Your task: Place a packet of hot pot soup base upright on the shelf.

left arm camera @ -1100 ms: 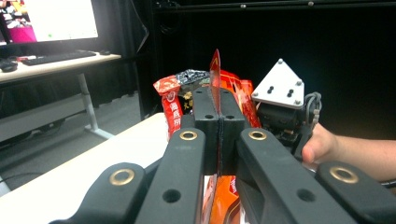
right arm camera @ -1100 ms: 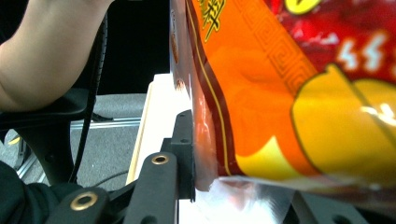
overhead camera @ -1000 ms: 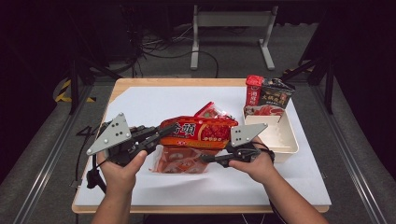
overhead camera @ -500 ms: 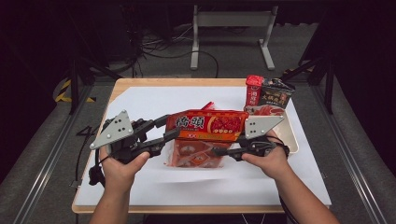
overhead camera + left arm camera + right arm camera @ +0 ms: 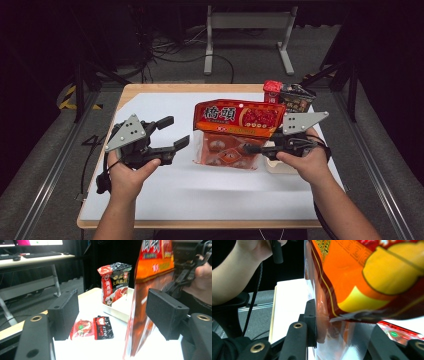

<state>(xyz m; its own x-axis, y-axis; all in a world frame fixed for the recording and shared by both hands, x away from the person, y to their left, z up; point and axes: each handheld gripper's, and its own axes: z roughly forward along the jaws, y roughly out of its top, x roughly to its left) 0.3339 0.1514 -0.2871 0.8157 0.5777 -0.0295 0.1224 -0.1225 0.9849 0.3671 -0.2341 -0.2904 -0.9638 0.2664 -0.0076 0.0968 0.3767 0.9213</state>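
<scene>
Each tool, left tool [image 5: 169, 134] and right tool [image 5: 250, 148], is black with a grey three-cornered top plate, brass-ringed jaw holes and a black trailing cable.

1. The large noodle bag [image 5: 235, 132] sits at the centre of the high view, held upright off the white table top. Its upper band is orange-red with big white characters; its lower half is clear film showing the contents.
2. In the left gripper view the noodle bag [image 5: 147, 290] stands edge-on at right of centre.
3. In the right gripper view the noodle bag [image 5: 362, 277] takes up the upper right, its clear lower film pinched between the black jaws.
</scene>
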